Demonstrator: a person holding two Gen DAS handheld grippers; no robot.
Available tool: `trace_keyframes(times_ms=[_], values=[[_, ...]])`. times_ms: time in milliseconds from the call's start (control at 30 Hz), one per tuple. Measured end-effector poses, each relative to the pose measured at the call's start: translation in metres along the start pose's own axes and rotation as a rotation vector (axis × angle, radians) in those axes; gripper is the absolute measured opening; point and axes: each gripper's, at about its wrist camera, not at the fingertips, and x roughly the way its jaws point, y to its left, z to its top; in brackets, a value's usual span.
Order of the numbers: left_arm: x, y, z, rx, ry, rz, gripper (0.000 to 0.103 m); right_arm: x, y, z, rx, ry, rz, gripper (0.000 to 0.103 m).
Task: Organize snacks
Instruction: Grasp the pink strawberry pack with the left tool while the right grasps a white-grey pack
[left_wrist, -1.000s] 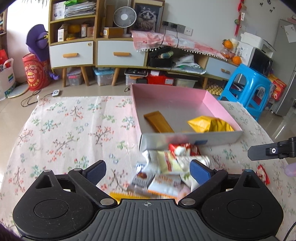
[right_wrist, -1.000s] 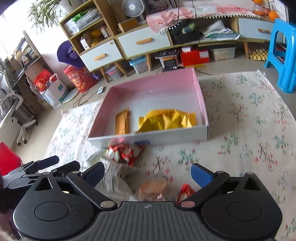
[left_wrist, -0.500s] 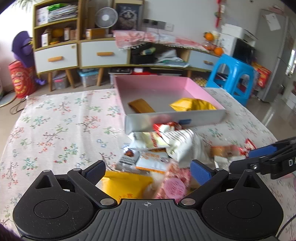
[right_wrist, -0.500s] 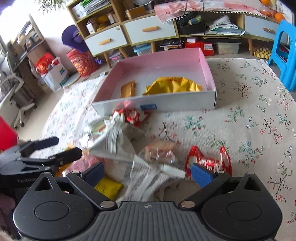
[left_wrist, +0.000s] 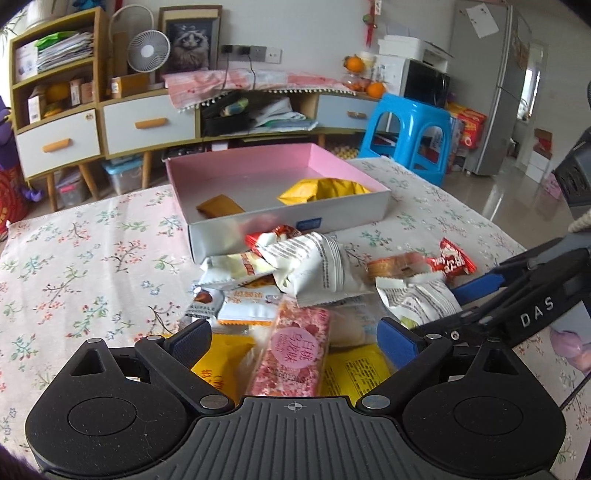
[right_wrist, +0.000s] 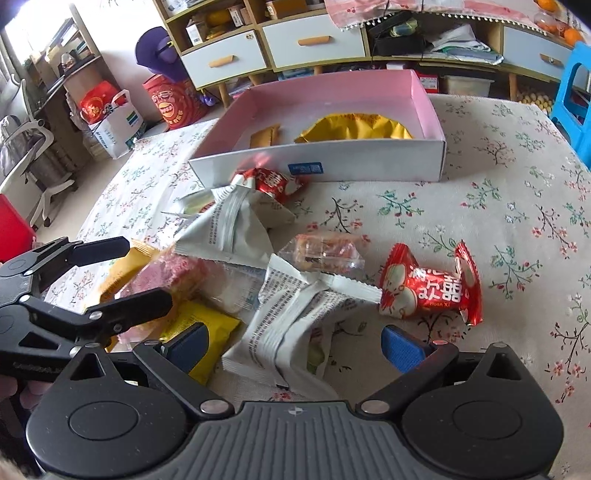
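A heap of snack packets lies on the floral tablecloth in front of a pink-lined box (left_wrist: 240, 155), which holds a yellow bag (left_wrist: 325, 188) and a brown packet (left_wrist: 219, 206). My left gripper (left_wrist: 295, 338) hangs low over the heap. Its jaws are closing around a pink snack bar (left_wrist: 295, 350), but the pads do not touch it. My right gripper (right_wrist: 295, 345) is open, with a white printed packet (right_wrist: 291, 332) lying between its fingers. A red packet (right_wrist: 428, 288) and a clear-wrapped cake (right_wrist: 321, 251) lie just beyond. Each gripper shows at the edge of the other's view.
A blue stool (left_wrist: 406, 129) stands past the table's far right corner. Low cabinets (left_wrist: 147, 125) line the back wall. Yellow packets (right_wrist: 199, 328) lie under the heap near me. Bare tablecloth (right_wrist: 517, 206) spreads to the right of the box.
Both grippers have come down and closer to the heap. The pink bar now sits between the left fingers and the white packet between the right ones. The left jaws have narrowed slightly.
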Motion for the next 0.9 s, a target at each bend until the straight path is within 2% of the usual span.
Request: trace_keyframes(times_ms=[133, 333, 500, 567, 767, 867, 900], values=[[0.004, 0.000, -0.003, 0.012, 0.022, 0.000, 0.087, 0.004, -0.004, -0.002, 0.012, 0.007, -0.006, 0.090], [0.005, -0.005, -0.004, 0.052, 0.024, 0.019, 0.072, 0.005, -0.005, -0.004, 0.008, 0.004, -0.014, 0.088], [0.007, -0.011, -0.005, 0.102, 0.035, 0.023, 0.055, 0.005, -0.001, -0.004, -0.007, -0.001, -0.012, 0.083], [0.009, -0.013, -0.006, 0.115, 0.050, 0.025, 0.053, 0.005, 0.000, -0.004, -0.011, -0.003, -0.010, 0.081], [0.011, -0.012, -0.006, 0.105, 0.066, 0.048, 0.039, 0.005, 0.001, -0.003, -0.018, -0.004, 0.008, 0.069], [0.011, -0.008, -0.005, 0.083, 0.077, 0.057, 0.032, 0.005, 0.003, -0.003, -0.025, -0.004, 0.017, 0.059], [0.011, -0.007, -0.005, 0.076, 0.079, 0.059, 0.031, 0.005, 0.003, -0.003, -0.025, -0.002, 0.023, 0.053]])
